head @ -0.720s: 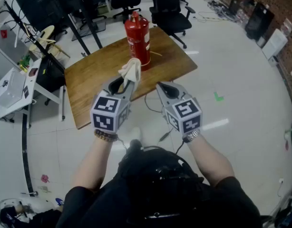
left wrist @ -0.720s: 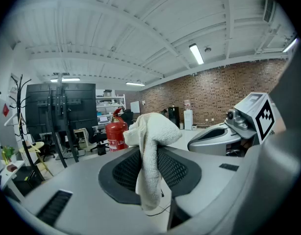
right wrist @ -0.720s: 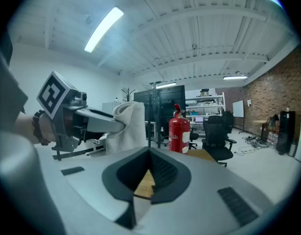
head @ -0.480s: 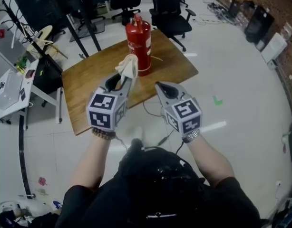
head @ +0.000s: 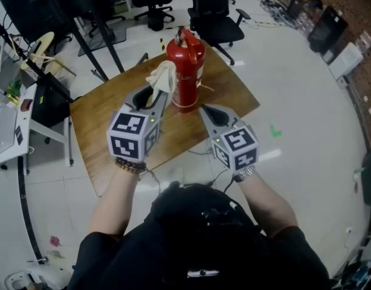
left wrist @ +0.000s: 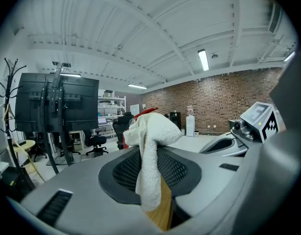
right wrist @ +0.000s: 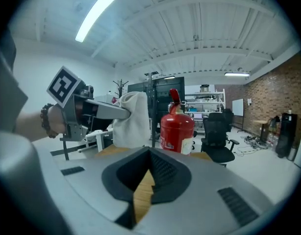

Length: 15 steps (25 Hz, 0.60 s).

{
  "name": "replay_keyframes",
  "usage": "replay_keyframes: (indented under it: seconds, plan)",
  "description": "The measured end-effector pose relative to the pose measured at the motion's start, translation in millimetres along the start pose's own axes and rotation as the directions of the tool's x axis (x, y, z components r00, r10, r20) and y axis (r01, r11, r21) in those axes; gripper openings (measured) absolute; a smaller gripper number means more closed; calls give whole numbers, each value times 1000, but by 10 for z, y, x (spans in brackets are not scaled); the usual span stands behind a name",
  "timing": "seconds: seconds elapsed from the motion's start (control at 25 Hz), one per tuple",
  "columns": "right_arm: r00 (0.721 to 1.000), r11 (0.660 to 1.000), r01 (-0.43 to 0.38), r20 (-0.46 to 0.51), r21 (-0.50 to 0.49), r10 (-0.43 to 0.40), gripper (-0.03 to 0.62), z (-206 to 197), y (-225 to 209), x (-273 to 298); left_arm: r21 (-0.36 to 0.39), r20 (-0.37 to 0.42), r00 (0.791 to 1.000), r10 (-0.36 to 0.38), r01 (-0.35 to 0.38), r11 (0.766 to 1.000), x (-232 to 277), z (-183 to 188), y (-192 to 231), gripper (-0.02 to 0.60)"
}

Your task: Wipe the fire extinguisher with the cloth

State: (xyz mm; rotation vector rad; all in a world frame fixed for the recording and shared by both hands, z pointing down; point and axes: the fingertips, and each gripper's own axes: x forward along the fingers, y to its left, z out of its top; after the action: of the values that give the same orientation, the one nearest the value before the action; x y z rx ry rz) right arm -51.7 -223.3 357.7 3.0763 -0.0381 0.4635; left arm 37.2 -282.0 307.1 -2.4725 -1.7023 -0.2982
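Observation:
A red fire extinguisher (head: 187, 71) stands upright on the wooden table (head: 113, 110); the right gripper view shows the extinguisher (right wrist: 177, 132) too. My left gripper (head: 156, 93) is shut on a white cloth (head: 162, 76), which bunches over its tips just left of the extinguisher. In the left gripper view the cloth (left wrist: 151, 155) hangs between the jaws and hides most of the extinguisher. My right gripper (head: 205, 109) is shut and empty, low beside the extinguisher's base on its right. In its own view the right gripper (right wrist: 149, 166) shows its jaws together, with the cloth (right wrist: 131, 120) at left.
Black office chairs (head: 217, 14) stand beyond the table. A dark monitor on a stand (head: 37, 5) is at the back left, a white side desk (head: 7, 122) at left. Cables (head: 282, 8) lie on the floor by the brick wall at right.
Both grippers have come closer to the extinguisher, which now shows larger and nearer in the head view. The cloth sits right beside the extinguisher's upper body.

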Motion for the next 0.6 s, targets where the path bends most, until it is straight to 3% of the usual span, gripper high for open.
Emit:
replay_keyframes:
  seconds: [0.28,0.6]
  plan:
    - [999,1000,23,-41,1,-23,23,49,-184,640,-10,4,998,-65,65,998,545,126,506,94]
    - [991,997,73,-111,30,-69,23,-102,-442,948,26,0,992,-127,127,992,1006,252,694,94]
